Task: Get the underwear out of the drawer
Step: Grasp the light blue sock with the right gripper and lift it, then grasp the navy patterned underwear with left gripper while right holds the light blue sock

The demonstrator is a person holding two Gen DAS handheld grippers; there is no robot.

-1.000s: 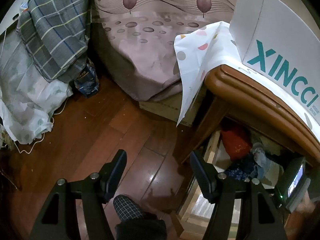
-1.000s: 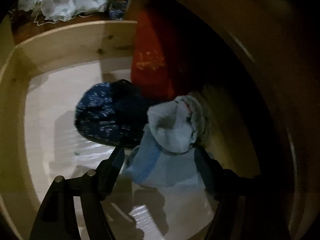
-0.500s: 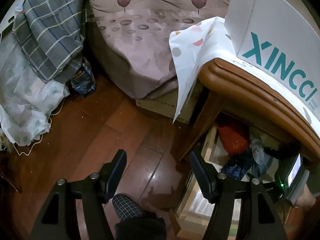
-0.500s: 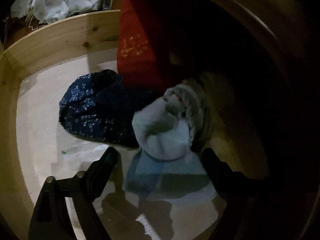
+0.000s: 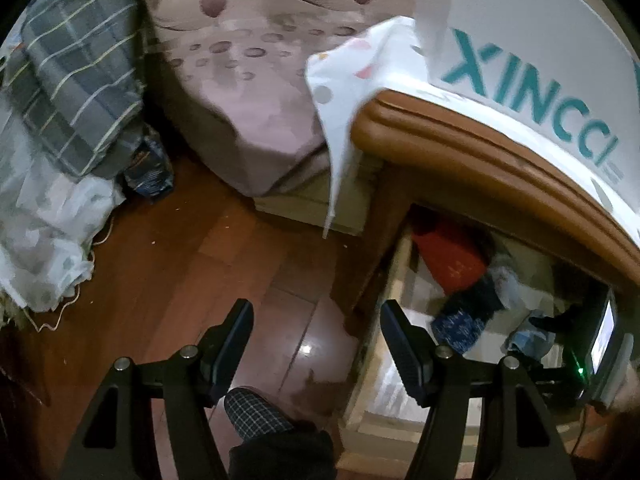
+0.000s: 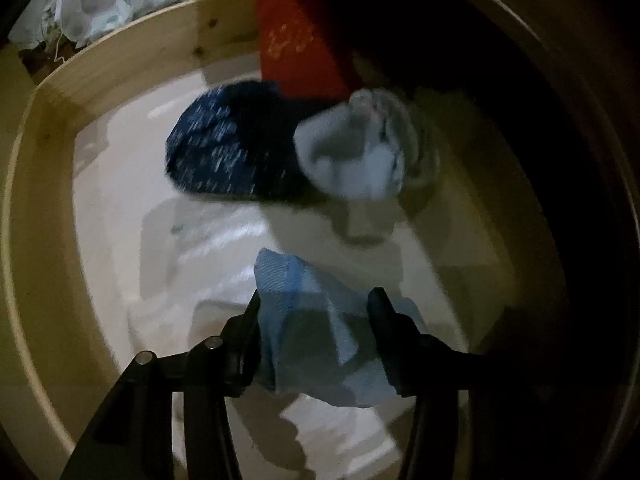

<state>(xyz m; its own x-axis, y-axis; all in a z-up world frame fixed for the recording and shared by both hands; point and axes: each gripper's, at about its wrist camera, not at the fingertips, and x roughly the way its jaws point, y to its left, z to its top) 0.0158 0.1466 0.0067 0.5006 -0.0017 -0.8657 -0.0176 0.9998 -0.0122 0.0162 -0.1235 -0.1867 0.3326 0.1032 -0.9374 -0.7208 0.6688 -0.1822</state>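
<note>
Dim bedroom, seen from two wrist cameras, with an open pale wooden drawer [image 6: 44, 184] pulled out from under a brown wooden nightstand top [image 5: 480, 160]. Inside the drawer, a light blue piece of underwear [image 6: 316, 332] sits between the two black fingers of the right claw [image 6: 314, 320], whose jaws are closing on it; both pads touch the cloth and bunch it up just above the white drawer floor. Three other garments lie further back in the drawer: one dark navy patterned piece [image 6: 224, 148], one pale grey-blue bundle [image 6: 356, 152] touching it, and one red piece [image 6: 296, 40] at the back, partly in shadow. In the left view the left claw [image 5: 316, 336] is spread with nothing between its fingers, hovering over the reddish wooden floor [image 5: 192, 248] beside the drawer. Below it shows one checked slipper [image 5: 256, 416] of the person. One white box with teal lettering [image 5: 540, 92] stands on the nightstand over a dotted white cloth [image 5: 344, 80]. Beyond is a bed with a pinkish cover [image 5: 256, 80], and at far left one grey plaid cloth [image 5: 76, 80].
</note>
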